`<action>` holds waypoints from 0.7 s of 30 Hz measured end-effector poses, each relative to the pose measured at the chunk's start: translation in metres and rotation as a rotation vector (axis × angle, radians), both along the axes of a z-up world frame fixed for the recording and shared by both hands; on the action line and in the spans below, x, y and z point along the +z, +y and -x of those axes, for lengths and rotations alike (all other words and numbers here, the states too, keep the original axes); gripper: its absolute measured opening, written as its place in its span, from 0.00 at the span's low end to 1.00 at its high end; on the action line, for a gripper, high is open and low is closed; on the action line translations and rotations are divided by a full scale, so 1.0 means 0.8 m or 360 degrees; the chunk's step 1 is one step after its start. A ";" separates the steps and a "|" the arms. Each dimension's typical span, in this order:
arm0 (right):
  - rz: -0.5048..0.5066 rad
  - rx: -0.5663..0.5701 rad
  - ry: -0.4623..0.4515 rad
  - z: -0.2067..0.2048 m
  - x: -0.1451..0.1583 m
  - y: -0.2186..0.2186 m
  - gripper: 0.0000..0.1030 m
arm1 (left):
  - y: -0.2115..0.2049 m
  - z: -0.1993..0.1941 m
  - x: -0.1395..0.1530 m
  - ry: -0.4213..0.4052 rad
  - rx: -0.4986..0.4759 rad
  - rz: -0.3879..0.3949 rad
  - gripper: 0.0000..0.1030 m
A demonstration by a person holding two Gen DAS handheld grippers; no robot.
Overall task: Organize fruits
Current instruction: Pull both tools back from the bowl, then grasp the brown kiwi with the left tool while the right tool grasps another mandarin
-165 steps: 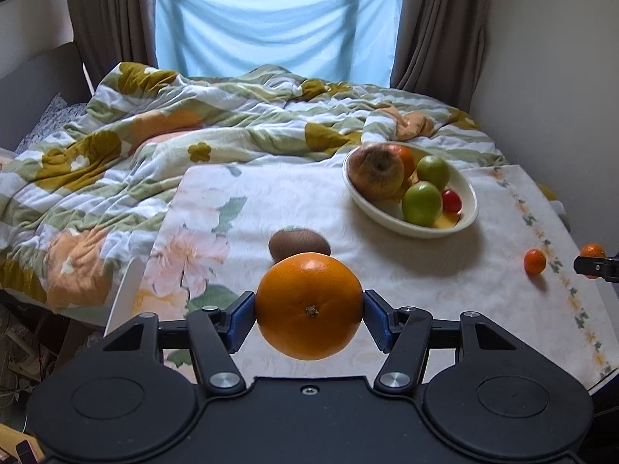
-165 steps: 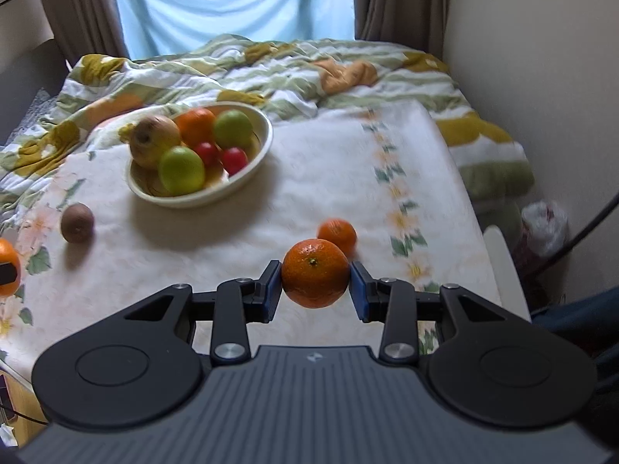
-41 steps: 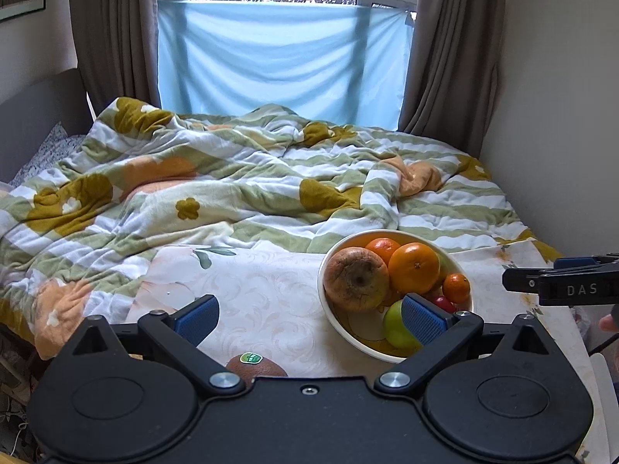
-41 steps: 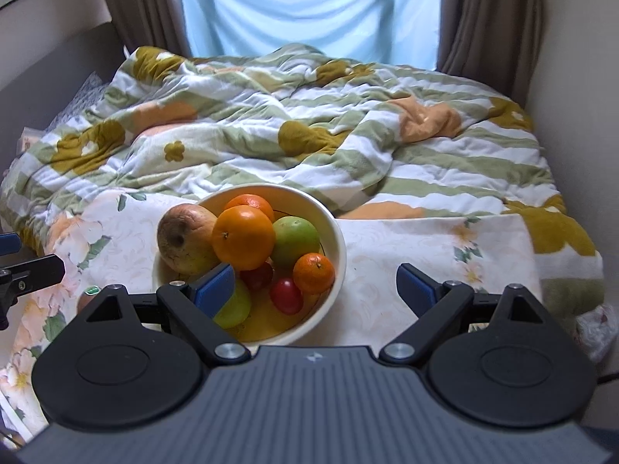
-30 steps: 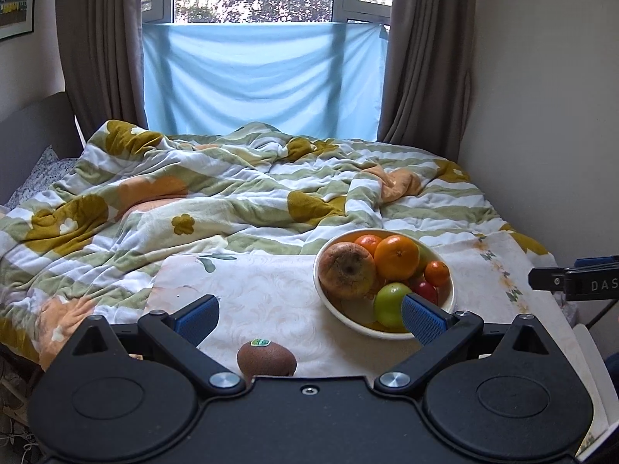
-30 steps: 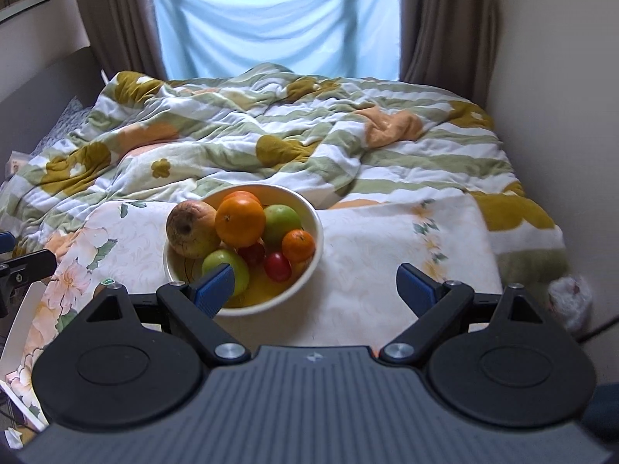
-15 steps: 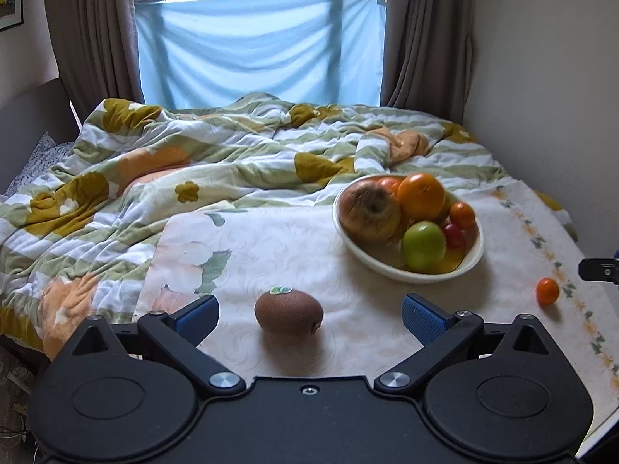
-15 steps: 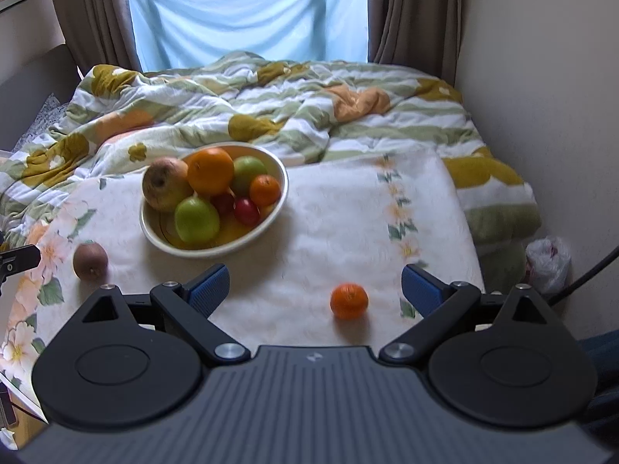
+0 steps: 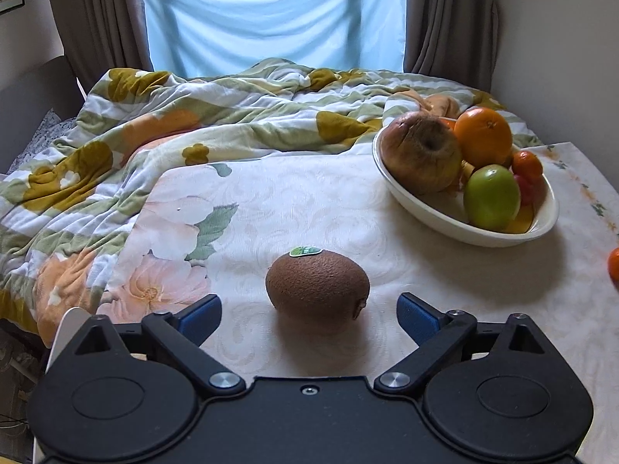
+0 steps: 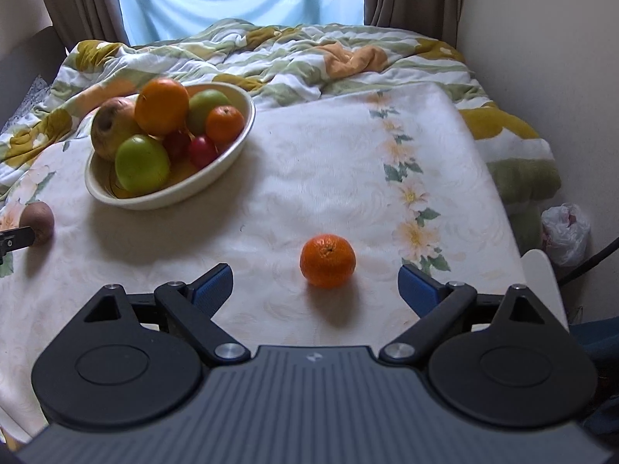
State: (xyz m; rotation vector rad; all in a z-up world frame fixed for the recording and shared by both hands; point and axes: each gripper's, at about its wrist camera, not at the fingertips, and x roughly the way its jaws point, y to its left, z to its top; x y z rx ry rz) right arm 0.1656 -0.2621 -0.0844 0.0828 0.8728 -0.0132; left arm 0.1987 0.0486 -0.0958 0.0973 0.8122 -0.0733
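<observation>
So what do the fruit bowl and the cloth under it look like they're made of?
Bowl: smooth cream, glossy, thick rim; probably glazed ceramic, though plastic is possible. Cloth: off-white woven fabric with faint swirl relief and printed flowers; matte, likely cotton or a blend.

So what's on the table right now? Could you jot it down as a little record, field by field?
surface: floral tablecloth
bowl: holds oranges, green apples, red fruits, a brownish fruit
loose fruit: kiwi, mandarin
left gripper: jaws closing, kiwi between them, not touched
right gripper: open, mandarin just ahead
behind: rumpled quilt
</observation>
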 end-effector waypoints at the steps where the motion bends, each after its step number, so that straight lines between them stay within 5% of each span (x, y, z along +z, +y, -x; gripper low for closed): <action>1: -0.0009 -0.0002 -0.0001 -0.001 -0.003 -0.001 1.00 | 0.000 -0.002 -0.002 0.0002 -0.0001 -0.0003 0.91; 10: -0.0032 -0.0020 0.0019 -0.012 -0.017 -0.003 1.00 | 0.000 -0.016 -0.014 0.0006 -0.0010 0.0031 0.67; 14: -0.0021 -0.0012 0.0024 -0.015 -0.018 0.000 1.00 | -0.006 -0.015 -0.013 -0.0003 -0.0022 0.0007 0.67; 16: -0.0025 -0.0006 0.0045 -0.016 -0.020 0.001 0.85 | -0.006 -0.014 -0.013 0.0000 -0.0021 0.0007 0.67; 21: -0.0030 -0.0031 0.0053 -0.018 -0.023 0.001 0.77 | -0.007 -0.006 -0.012 0.0002 -0.0029 0.0008 0.67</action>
